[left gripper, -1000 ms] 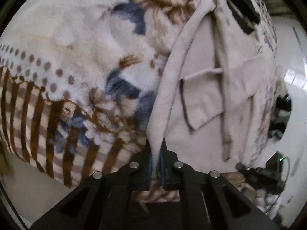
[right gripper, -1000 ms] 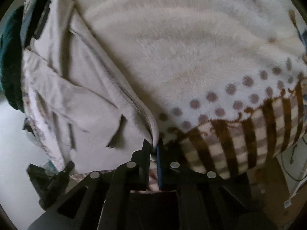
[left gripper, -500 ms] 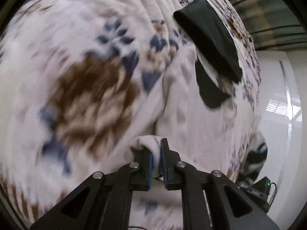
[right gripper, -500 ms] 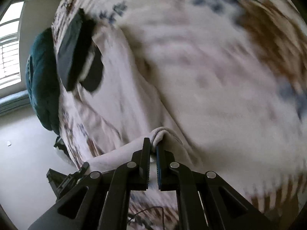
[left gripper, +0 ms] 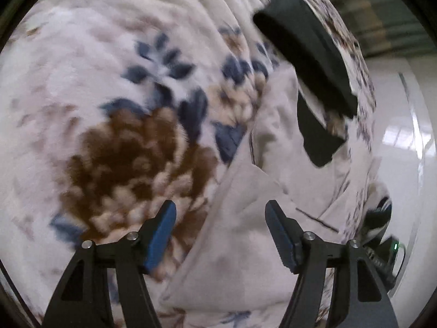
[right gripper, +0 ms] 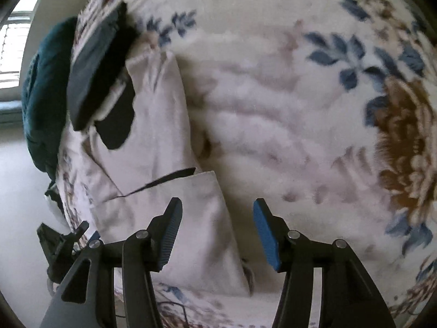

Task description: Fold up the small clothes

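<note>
Both grippers are spread wide with nothing held. The left gripper (left gripper: pixel 220 213) hovers over the near edge of the pale garment (left gripper: pixel 245 246), its left blue finger pad (left gripper: pixel 161 235) above the brown flower on the floral blanket (left gripper: pixel 95 82). The right gripper (right gripper: pixel 217 210) hangs over the garment's (right gripper: pixel 164 136) folded-over near part, with the right finger (right gripper: pixel 266 235) past the cloth edge, over the blanket (right gripper: pixel 300 109). The garment lies flat on the blanket, folded lengthwise. A dark folded piece of clothing (left gripper: pixel 308 54) sits at its far end, overlapping it a bit, I think; the view is blurry there. In the right view, something teal (right gripper: pixel 43 95) bulges beyond the dark piece (right gripper: pixel 92 68).
</note>
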`<move>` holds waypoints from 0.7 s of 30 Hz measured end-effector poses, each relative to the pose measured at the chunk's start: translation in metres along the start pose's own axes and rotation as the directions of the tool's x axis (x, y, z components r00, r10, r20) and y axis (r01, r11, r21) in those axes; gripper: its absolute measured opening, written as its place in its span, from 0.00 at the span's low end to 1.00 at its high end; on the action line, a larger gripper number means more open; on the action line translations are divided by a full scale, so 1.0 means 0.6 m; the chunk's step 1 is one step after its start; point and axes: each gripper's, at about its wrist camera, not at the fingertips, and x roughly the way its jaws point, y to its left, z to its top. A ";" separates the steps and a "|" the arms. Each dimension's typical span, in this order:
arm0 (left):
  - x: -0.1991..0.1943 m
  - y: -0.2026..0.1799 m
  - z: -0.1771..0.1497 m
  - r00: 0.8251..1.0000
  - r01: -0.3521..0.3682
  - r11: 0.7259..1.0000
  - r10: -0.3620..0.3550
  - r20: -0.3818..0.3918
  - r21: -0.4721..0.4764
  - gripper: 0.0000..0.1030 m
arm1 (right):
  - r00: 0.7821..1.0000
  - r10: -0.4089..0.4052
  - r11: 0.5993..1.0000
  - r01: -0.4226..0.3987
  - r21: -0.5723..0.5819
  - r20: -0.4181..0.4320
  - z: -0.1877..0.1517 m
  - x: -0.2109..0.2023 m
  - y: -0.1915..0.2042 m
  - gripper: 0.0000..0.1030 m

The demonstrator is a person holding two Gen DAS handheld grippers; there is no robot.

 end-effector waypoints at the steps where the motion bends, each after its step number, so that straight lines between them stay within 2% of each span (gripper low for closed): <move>1: 0.009 -0.004 0.003 1.000 -0.013 1.000 0.013 -0.002 0.019 0.59 | 1.000 0.002 1.000 -0.002 0.001 -0.014 0.001 0.020 0.003 0.55; 2: 0.020 -0.012 0.006 1.000 -0.019 0.998 0.019 0.005 0.053 0.33 | 1.000 0.014 1.000 -0.014 0.011 -0.023 0.003 0.036 0.005 0.55; 3: 0.024 -0.016 0.006 1.000 -0.011 0.998 0.011 0.005 0.070 0.11 | 0.999 0.025 0.999 -0.024 0.025 -0.026 0.005 0.046 0.005 0.50; 4: 0.033 -0.020 0.009 1.000 -0.023 0.996 0.024 -0.012 0.089 0.04 | 0.999 0.033 0.999 -0.032 0.038 -0.020 0.005 0.055 0.007 0.28; 6: 0.025 -0.022 0.010 1.000 -0.020 0.994 0.019 0.010 0.105 0.03 | 1.000 0.022 0.999 -0.022 0.029 -0.001 0.006 0.062 0.020 0.05; 9: 0.014 -0.018 0.014 1.000 -0.018 0.994 0.015 0.025 0.111 0.03 | 0.998 -0.004 1.000 0.003 0.004 0.068 0.001 0.043 0.039 0.05; 12: 0.034 0.003 0.023 1.000 0.009 0.998 -0.007 -0.027 0.070 0.04 | 0.993 -0.040 0.999 0.042 -0.010 0.110 -0.001 0.027 0.046 0.04; 15: 0.037 0.008 0.040 0.995 0.048 0.998 -0.045 -0.090 0.027 0.17 | 0.995 -0.091 0.996 0.092 -0.014 0.045 0.010 0.051 0.040 0.06; 17: 0.006 -0.007 0.055 0.996 0.075 0.996 -0.073 -0.044 0.037 0.50 | 0.991 -0.134 0.991 0.134 -0.029 0.013 0.019 0.053 0.048 0.19; 18: -0.013 -0.022 0.067 0.996 0.091 0.994 -0.091 0.000 0.054 0.58 | 0.988 -0.156 0.986 0.157 -0.049 0.018 0.025 0.047 0.058 0.34; 19: -0.021 -0.034 0.076 0.994 0.102 0.993 -0.104 0.022 0.066 0.59 | 0.984 -0.172 0.982 0.175 -0.068 0.039 0.030 0.038 0.070 0.51; 21: -0.024 -0.074 0.114 0.993 0.098 0.987 -0.105 0.049 0.130 0.59 | 0.975 -0.198 0.973 0.208 -0.102 0.097 0.047 0.019 0.092 0.59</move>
